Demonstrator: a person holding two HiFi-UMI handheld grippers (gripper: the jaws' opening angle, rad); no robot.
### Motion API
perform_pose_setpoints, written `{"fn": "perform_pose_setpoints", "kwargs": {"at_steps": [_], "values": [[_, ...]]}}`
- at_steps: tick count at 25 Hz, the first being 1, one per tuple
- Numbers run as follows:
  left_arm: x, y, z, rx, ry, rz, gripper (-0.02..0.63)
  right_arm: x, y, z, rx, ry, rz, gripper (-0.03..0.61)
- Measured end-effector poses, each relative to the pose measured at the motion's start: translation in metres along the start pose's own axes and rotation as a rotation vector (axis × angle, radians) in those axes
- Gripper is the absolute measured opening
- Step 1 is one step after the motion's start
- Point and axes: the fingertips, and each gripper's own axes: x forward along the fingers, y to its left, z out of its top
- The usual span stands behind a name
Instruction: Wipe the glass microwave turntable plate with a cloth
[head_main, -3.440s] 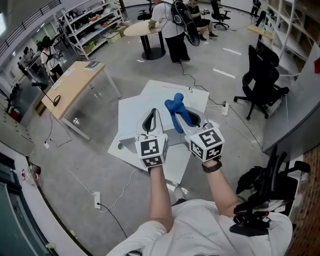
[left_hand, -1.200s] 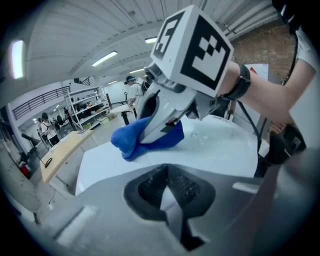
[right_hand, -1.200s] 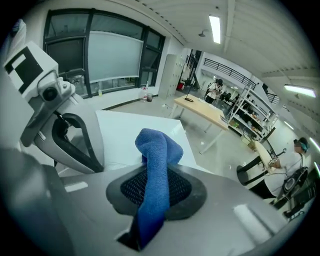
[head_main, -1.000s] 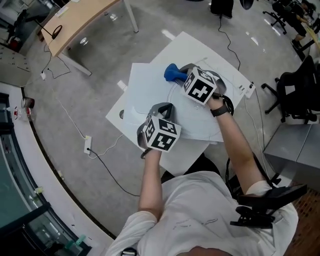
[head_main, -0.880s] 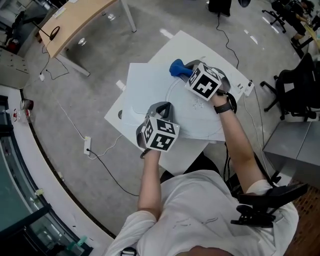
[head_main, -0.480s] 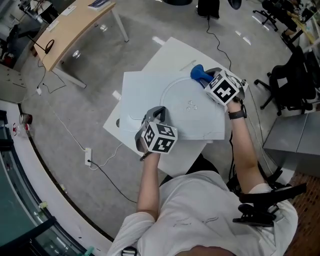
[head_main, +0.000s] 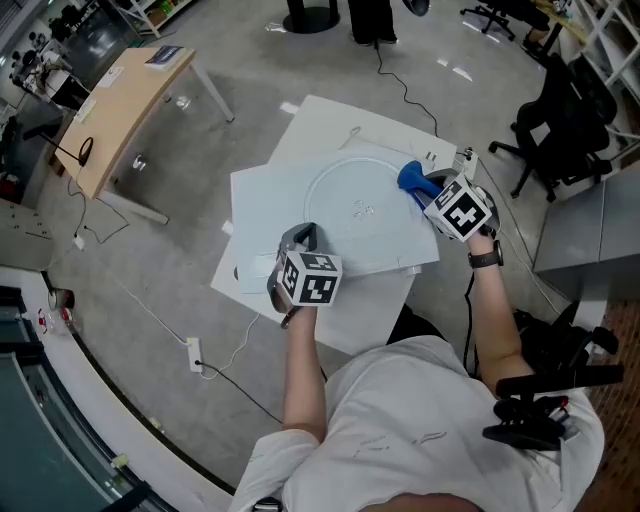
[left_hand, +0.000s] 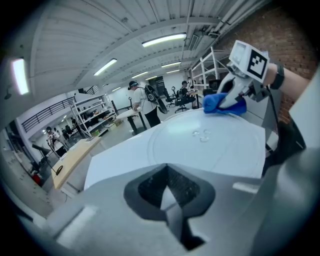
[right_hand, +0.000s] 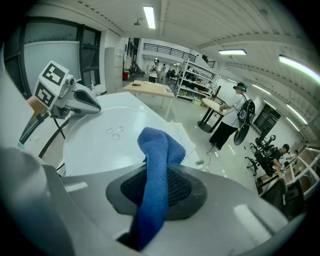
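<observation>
The right gripper has its jaws clamped on a blue terry cloth. The cloth's bunched end is at the right rim of the round clear glass turntable plate, which lies bare leftward on stacked white flat boards. The left gripper, jaws drawn together, sits at the boards' near edge. Open grey floor surrounds the boards.

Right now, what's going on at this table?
A person works with a gripper in each hand. The right gripper is shut on a blue cloth, which is at the right rim of the glass turntable plate. The plate lies flat on a white board. The left gripper, jaws together and empty, is over the board's near side, off the plate.
</observation>
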Motion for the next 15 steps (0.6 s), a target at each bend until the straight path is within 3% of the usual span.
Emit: {"fn": "perform_pose_setpoints", "kwargs": {"at_steps": [5, 9, 15], "values": [[-0.002, -0.007, -0.005, -0.003, 0.000, -0.031, 0.003, -0.025, 0.040, -0.035, 0.032, 0.006, 0.000, 0.064], [-0.004, 0.004, -0.001, -0.029, -0.016, -0.027, 0.003, -0.038, 0.074, -0.023, -0.055, -0.013, 0.026, 0.064], [-0.006, -0.005, 0.005, -0.064, -0.043, -0.063, 0.003, -0.052, 0.138, -0.012, -0.152, -0.047, 0.169, 0.064]]}}
